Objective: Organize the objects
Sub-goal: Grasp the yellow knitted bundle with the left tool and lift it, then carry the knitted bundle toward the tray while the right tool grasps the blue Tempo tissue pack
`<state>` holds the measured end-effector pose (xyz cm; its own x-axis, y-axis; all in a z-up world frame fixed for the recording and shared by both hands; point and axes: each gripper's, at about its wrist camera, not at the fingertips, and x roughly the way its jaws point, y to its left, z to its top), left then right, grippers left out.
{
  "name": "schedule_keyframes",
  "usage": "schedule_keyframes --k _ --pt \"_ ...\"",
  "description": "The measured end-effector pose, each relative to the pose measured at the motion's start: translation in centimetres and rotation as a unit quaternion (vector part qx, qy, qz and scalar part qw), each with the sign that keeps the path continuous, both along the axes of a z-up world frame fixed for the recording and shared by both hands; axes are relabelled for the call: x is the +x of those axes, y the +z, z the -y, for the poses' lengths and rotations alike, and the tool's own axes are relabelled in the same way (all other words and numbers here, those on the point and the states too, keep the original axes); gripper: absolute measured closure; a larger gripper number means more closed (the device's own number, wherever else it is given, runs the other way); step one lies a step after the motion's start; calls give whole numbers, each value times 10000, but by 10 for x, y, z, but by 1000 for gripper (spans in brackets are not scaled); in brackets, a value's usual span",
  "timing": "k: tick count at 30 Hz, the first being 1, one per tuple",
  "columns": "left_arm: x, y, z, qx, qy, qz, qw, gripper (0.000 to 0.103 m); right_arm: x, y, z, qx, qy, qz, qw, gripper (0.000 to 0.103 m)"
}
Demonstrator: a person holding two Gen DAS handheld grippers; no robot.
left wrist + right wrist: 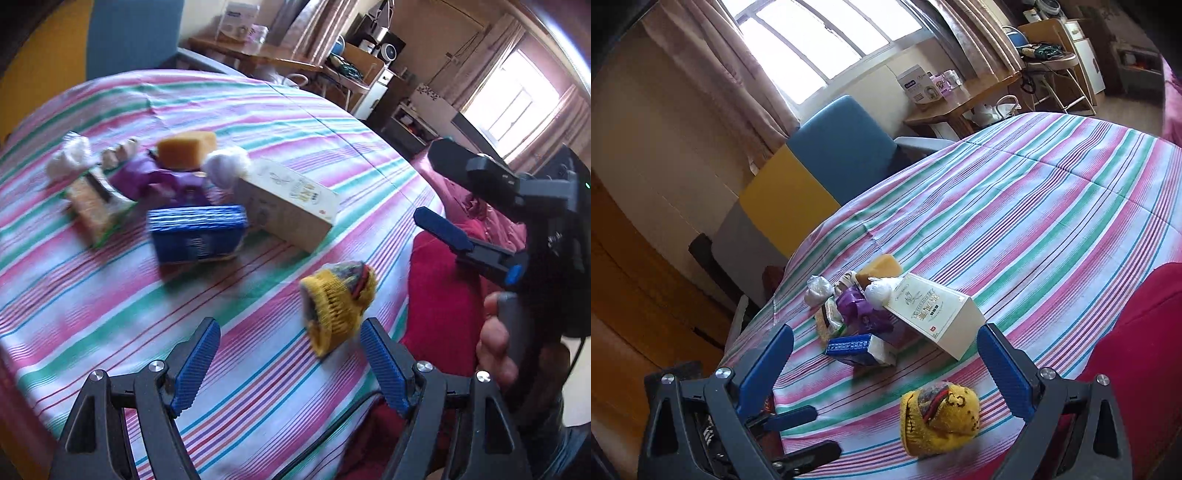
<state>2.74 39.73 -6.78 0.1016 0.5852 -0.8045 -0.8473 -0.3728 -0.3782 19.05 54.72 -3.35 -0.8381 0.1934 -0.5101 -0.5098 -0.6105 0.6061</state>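
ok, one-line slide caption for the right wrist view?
Open right gripper above yellow knit hat on striped bedspread, cluttered pile behind.

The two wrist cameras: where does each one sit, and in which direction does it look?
Left wrist view: on the left gripper, facing over the striped bedcover to the yellow knitted roll and the item pile; right gripper and a hand show.
Right wrist view: on the right gripper, facing the window; left gripper shows.
Shared: roll, white box, blue pack.
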Motion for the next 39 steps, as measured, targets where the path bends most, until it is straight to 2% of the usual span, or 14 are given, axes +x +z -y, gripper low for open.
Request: schedule_keyframes --k 7,13,15,16,17,18,21,24,29,31,34,39 --pt "13 -21 -40 -41 -233 324 9992 24 5 1 -2 -35 -15 -200 9998 3" --pt "18 -45 -66 -267 -224 340 9988 24 8 2 -3 -57 -25 -324 9995 3" --pt "17 -51 -69 -227 -174 345 9990 24 8 2 -3 -57 -26 -320 9995 3" --pt "17 -50 -69 -184 -188 325 9991 28 8 2 -3 -56 -25 -315 9995 3" --pt "17 -50 -68 -130 -219 411 9988 42 7 2 -3 -55 -24 -307 9995 2" --pt "16 -50 -66 -72 -255 537 9982 50 7 2 -3 -52 -23 -291 9996 2" --pt "11 -49 -49 12 -208 633 9978 57 6 2 -2 -43 -16 -231 9997 2" --pt "5 -45 -25 35 -25 526 9986 58 4 2 -2 -28 3 -116 9999 2" --pt "-6 -29 33 85 414 193 9989 58 -13 -2 0 -70 233 459 9987 2" --pt "-7 -19 57 170 535 155 9983 58 -26 -6 -1 -205 357 832 9957 2" --pt "-6 -4 87 284 675 -23 9973 58 -47 -11 -1 -605 635 822 9928 2" --pt "-2 15 126 517 874 -188 9946 58 -115 -6 12 -284 1181 1077 9867 2"
